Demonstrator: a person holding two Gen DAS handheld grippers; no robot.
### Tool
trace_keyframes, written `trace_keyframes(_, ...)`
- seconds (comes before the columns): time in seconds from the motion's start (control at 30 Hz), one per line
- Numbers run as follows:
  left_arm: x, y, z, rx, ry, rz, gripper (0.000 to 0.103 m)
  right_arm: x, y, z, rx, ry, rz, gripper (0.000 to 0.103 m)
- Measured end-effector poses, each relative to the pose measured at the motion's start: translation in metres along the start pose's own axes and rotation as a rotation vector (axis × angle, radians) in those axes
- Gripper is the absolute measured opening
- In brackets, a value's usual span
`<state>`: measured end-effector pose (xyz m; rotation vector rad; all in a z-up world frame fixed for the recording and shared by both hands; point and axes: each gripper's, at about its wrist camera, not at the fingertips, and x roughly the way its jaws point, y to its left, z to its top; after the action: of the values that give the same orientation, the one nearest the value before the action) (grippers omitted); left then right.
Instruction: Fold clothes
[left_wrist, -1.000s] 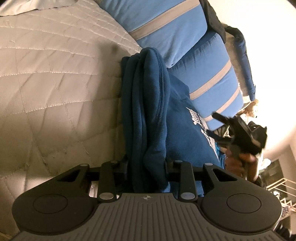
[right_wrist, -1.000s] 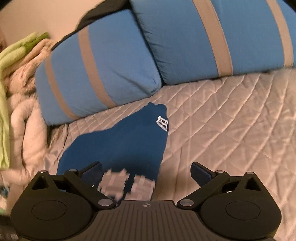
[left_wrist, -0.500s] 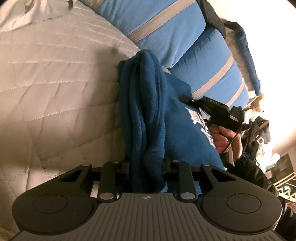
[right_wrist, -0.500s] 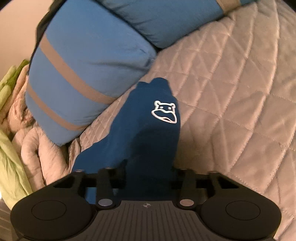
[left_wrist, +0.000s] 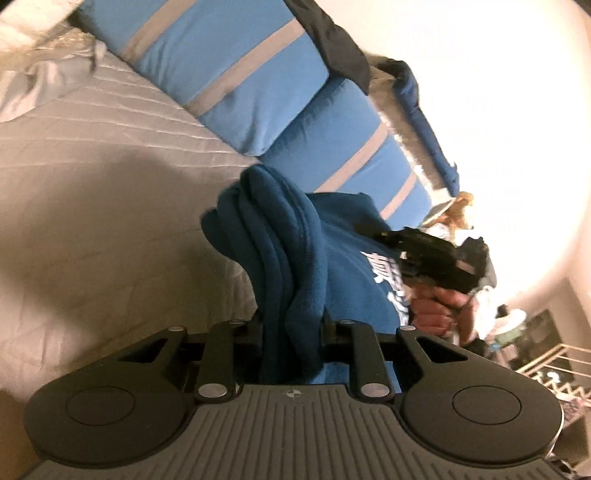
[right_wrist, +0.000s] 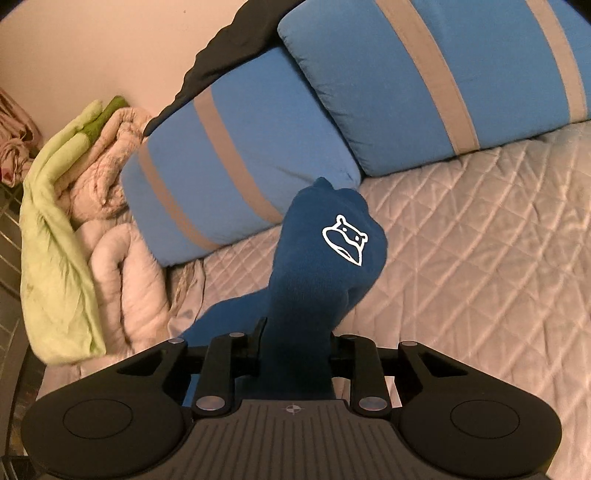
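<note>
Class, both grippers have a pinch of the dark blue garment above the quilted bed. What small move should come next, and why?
Probably lift and spread the two grippers apart. The left gripper and right gripper are closing on bunched folds of the blue garment, which hangs crumpled over the quilt; it needs flattening before any fold.

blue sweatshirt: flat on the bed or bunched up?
Bunched. The blue sweatshirt hangs in thick gathered folds between the closing left tongs; the closing right tongs pinch another bunch. Only its lower part seems near the quilt.
</note>
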<state>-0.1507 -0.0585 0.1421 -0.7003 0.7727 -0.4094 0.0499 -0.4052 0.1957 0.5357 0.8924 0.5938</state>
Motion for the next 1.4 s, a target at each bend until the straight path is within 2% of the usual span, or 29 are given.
trace_keyframes(0.17, -0.011, 0.0, -0.006, 0.011, -0.028, 0.08, 0.024, 0.013, 0.018, -0.003, 0.024, 0.012, 0.025, 0.027)
trace_keyframes(0.27, -0.035, 0.002, 0.019, 0.005, -0.12, 0.123, 0.024, 0.03, 0.051, 0.012, -0.004, 0.015, 0.06, 0.027)
trace_keyframes(0.33, -0.055, 0.003, 0.041, -0.009, -0.223, 0.15, 0.025, 0.044, 0.097, 0.036, -0.121, -0.03, 0.121, 0.027)
trace_keyframes(0.4, -0.067, 0.005, 0.073, 0.031, -0.342, 0.19, 0.032, 0.057, 0.144, 0.061, -0.268, -0.092, 0.178, 0.032)
trace_keyframes(0.43, -0.067, 0.008, 0.085, 0.046, -0.37, 0.243, 0.043, 0.065, 0.163, 0.07, -0.355, -0.134, 0.145, 0.045)
trace_keyframes(0.47, -0.067, 0.011, 0.097, 0.062, -0.398, 0.295, 0.056, 0.073, 0.18, 0.076, -0.446, -0.189, 0.065, 0.085)
trace_keyframes(0.5, -0.067, 0.014, 0.109, 0.078, -0.425, 0.348, 0.06, 0.079, 0.191, 0.078, -0.505, -0.25, -0.038, 0.103)
trace_keyframes(0.57, -0.065, 0.021, 0.111, 0.054, -0.434, 0.414, 0.069, 0.085, 0.195, 0.075, -0.549, -0.313, -0.152, 0.103)
trace_keyframes(0.63, -0.059, 0.021, 0.101, 0.078, -0.413, 0.426, 0.072, 0.082, 0.185, 0.065, -0.555, -0.297, -0.205, 0.103)
trace_keyframes(0.73, -0.044, 0.02, 0.076, 0.164, -0.366, 0.432, 0.072, 0.063, 0.158, 0.046, -0.551, -0.289, -0.211, 0.103)
trace_keyframes(0.87, -0.034, 0.019, 0.048, 0.19, -0.299, 0.416, 0.072, 0.022, 0.124, 0.024, -0.511, -0.265, -0.236, 0.103)
trace_keyframes(1.07, -0.023, -0.004, 0.007, 0.318, -0.262, 0.425, 0.072, -0.052, 0.098, -0.005, -0.522, -0.238, -0.25, 0.103)
trace_keyframes(1.17, -0.017, -0.014, -0.003, 0.358, -0.242, 0.435, 0.072, -0.08, 0.091, -0.018, -0.535, -0.25, -0.285, 0.103)
trace_keyframes(1.27, -0.007, -0.019, -0.008, 0.364, -0.227, 0.478, 0.072, -0.106, 0.078, -0.035, -0.537, -0.264, -0.314, 0.103)
trace_keyframes(1.4, 0.002, -0.019, -0.013, 0.373, -0.223, 0.53, 0.072, -0.135, 0.052, -0.056, -0.51, -0.251, -0.313, 0.103)
